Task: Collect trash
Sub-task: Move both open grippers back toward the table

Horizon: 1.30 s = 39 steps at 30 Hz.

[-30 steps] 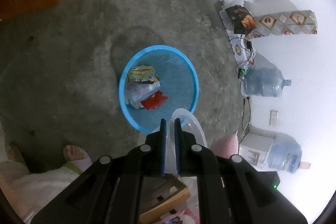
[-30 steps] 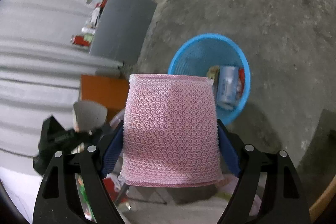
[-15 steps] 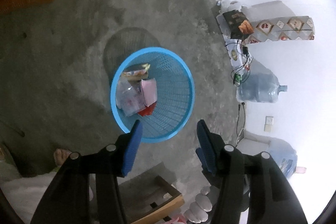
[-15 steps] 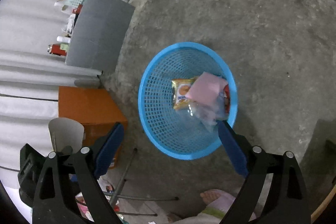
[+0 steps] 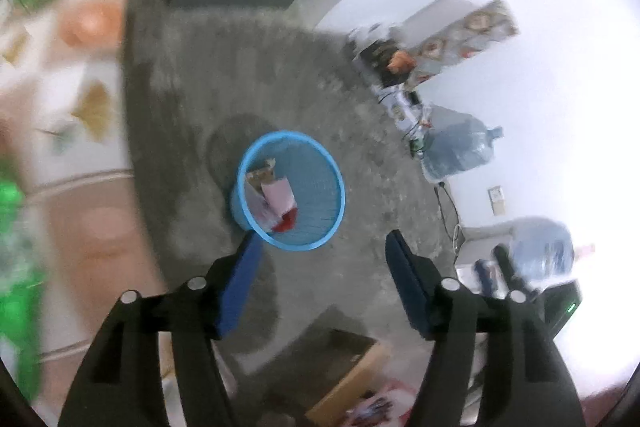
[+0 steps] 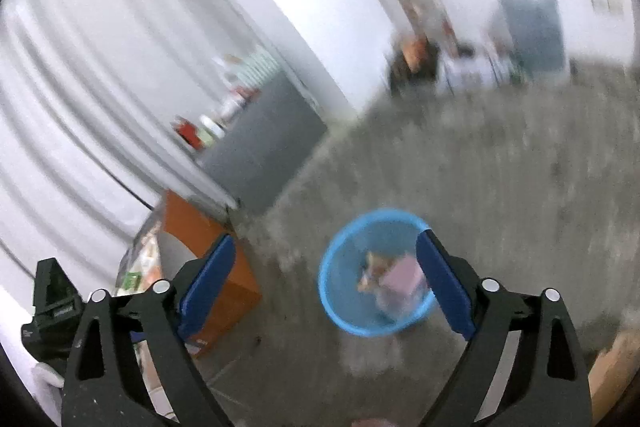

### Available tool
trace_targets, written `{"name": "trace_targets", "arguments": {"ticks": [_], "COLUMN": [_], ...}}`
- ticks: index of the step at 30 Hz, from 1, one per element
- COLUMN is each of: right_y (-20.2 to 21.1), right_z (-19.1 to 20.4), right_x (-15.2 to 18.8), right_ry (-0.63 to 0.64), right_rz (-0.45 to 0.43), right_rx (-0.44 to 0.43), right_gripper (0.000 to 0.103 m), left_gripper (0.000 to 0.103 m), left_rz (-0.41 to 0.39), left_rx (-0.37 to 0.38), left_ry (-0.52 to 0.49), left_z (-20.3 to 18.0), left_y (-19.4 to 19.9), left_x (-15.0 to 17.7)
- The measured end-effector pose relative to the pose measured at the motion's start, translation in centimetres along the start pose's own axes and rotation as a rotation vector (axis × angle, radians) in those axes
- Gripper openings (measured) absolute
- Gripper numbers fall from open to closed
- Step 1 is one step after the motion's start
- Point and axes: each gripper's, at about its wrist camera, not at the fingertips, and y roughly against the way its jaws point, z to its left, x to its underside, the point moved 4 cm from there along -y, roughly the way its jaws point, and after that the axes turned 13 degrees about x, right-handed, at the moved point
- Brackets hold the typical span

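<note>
Grey concrete floor point(image 5: 280, 75) lies under both tools. Nearest, the left hand-held gripper point(image 5: 320, 247) and the right hand-held gripper point(image 6: 324, 259) stand wide with nothing between their pads, and both have just been opening. Ahead and below them sits the blue basket point(image 5: 291, 190), upright, a pink wrapper point(image 5: 278, 194) and other litter inside (details blurred). Its rim sits just off the left tool's tip, so that hand looks nearer. Farther off: water jugs point(image 5: 460, 143) against a white wall point(image 5: 540, 47).
</note>
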Motion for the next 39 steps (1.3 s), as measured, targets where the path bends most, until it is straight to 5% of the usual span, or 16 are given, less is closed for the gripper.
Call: {"name": "trace_targets", "arguments": {"ticks": [4,10,15,20,24,29,39], "right_y": [4.8,6.3,7.4,8.6,9.7,11.0,11.7], "right_z": [2.6,4.7,7.2,10.5,14.6,19.8,26.5], "right_x": [0.7,5.2,8.0,10.0,13.0,18.1,26.7], "right_ry": [0.129,0.297,0.343,0.361,0.404,0.505,0.623], "right_rz": [-0.114,-0.086,0.036,0.122,0.208,0.315,0.57], "right_rx": [-0.004,0.021,-0.101,-0.206,-0.318,-0.421,-0.567], "right_gripper": [0.095,0.095,0.095,0.095,0.095,0.095,0.095], "left_gripper": [0.075,0.08,0.082,0.083,0.083,0.083,0.083], "left_rz": [-0.147,-0.459,-0.712,-0.87,-0.919,-0.869,-0.837], "left_rx": [-0.001,-0.062,-0.226,-0.397,-0.458,-0.519,-0.539], "left_ry": [-0.085,-0.088,-0.072,-0.011,0.061,0.094,0.139], "left_z": [-1.0,1.0,4.5,8.2,11.2,14.4,18.6], "left_y": [9.4,23.6,34.9,42.2,44.4,44.0,43.8], "left_x": [3.0,9.7,17.3,24.3,28.6,31.9,33.9]}}
